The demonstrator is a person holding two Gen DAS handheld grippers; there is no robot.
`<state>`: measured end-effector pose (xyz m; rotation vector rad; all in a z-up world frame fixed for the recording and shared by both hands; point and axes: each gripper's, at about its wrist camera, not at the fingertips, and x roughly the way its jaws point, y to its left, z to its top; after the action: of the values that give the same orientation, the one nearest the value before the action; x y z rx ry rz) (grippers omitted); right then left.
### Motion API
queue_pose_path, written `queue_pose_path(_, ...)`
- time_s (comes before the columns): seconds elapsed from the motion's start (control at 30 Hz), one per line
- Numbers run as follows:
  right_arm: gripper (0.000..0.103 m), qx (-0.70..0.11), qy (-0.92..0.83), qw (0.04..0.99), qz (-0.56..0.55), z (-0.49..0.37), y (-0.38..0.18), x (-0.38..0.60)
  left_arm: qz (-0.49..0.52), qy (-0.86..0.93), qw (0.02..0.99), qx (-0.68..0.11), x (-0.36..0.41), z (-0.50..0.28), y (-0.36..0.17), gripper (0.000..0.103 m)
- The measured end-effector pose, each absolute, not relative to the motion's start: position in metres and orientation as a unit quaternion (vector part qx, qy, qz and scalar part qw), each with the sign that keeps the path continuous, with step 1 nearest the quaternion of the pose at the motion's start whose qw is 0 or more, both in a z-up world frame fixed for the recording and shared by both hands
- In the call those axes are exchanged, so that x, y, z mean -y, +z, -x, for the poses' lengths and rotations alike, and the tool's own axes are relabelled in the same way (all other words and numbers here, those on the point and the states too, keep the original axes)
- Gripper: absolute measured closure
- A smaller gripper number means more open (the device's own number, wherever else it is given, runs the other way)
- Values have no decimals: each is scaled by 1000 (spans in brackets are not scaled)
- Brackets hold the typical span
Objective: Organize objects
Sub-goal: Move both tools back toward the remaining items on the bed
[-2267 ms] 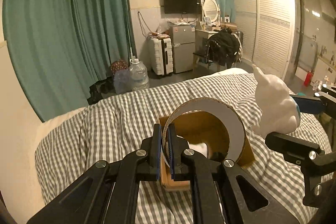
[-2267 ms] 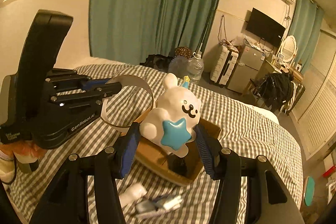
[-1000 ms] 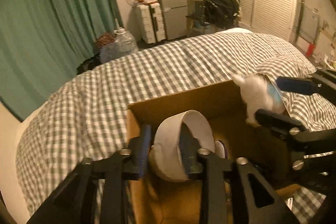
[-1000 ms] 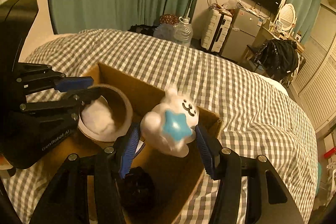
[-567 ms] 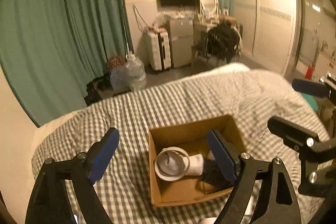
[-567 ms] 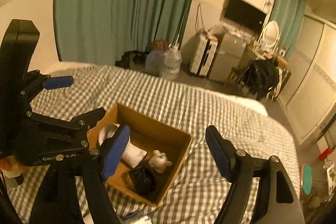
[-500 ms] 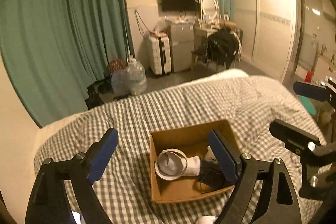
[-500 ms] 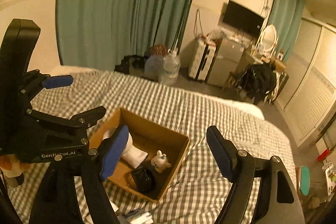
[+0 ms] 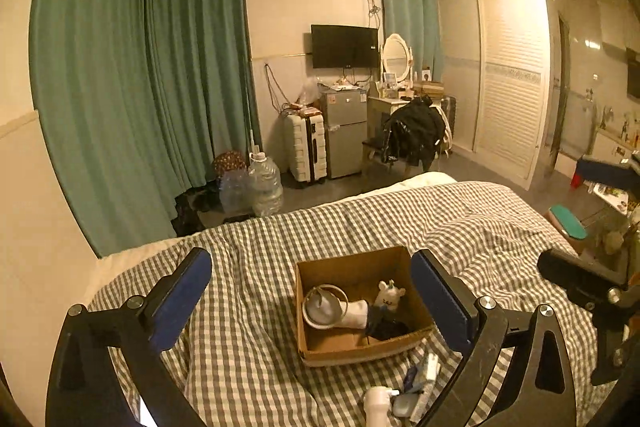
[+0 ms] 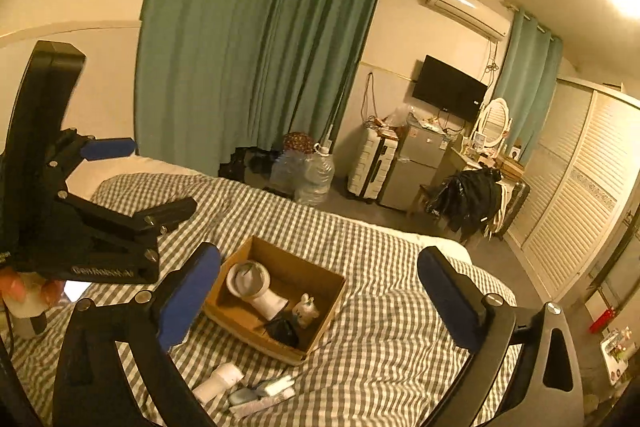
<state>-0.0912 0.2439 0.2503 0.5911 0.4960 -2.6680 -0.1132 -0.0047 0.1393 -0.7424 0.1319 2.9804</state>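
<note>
Here the bed [image 9: 280,347], covered in a grey-and-white checked cotton sheet, carries everything the task concerns. On it sits an open brown cardboard box [image 9: 348,265], which already holds a wide roll of white tape [image 9: 322,311], a white rolled cloth [image 9: 356,311], a small white bunny figure [image 9: 390,294] and a crumpled black item [image 9: 386,329].

The left tool [image 9: 312,297] and the right tool [image 10: 320,297] both hang above the bed with their jaws opening and nothing between them, so the step in hand looks like the gap between one deposit and the next pick. Outside the box, near its closest edge, lie a short white plastic cylinder [image 10: 220,381] and a few small pale packets [image 10: 264,393]; judging from the task, these remain to be sorted. The next move probably calls for lowering a tool to that cluster, closing on one piece and carrying it over the box wall. The packets lie flat on soft bedding, so a grip may snag the sheet.

Around the bed, long teal curtains [image 9: 140,87] cover the left wall, a white louvred wardrobe [image 9: 508,87] stands on the right, and a black wall television [image 9: 344,47] hangs above a small grey fridge [image 9: 344,131] and a white suitcase [image 9: 306,147].
</note>
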Motion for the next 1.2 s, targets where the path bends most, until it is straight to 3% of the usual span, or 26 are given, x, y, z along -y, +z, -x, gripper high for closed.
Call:
queue_pose_path(0.33, 4, -153, -935, 206, -247, 79, 181, -258, 291, 956, 17, 4, 20, 99, 62, 0)
queue_pose_path(0.73, 4, -135, -879, 202, -410, 141, 24, -278, 383, 922, -46, 28, 11, 120, -88, 0)
queue_pose_path(0.93, 4, -138, -861, 203, -445, 163, -25, -268, 433, 901, -22, -16, -20, 120, -148, 0)
queue_pose_path(1.1, 15, -147, -841, 210, -476, 173, -48, -260, 451, 892, 16, -6, -30, 118, -173, 0)
queue_pose_path(1.2, 29, -144, -828, 218, -495, 178, -62, -256, 475, 878, 55, 2, -37, 122, -183, 0)
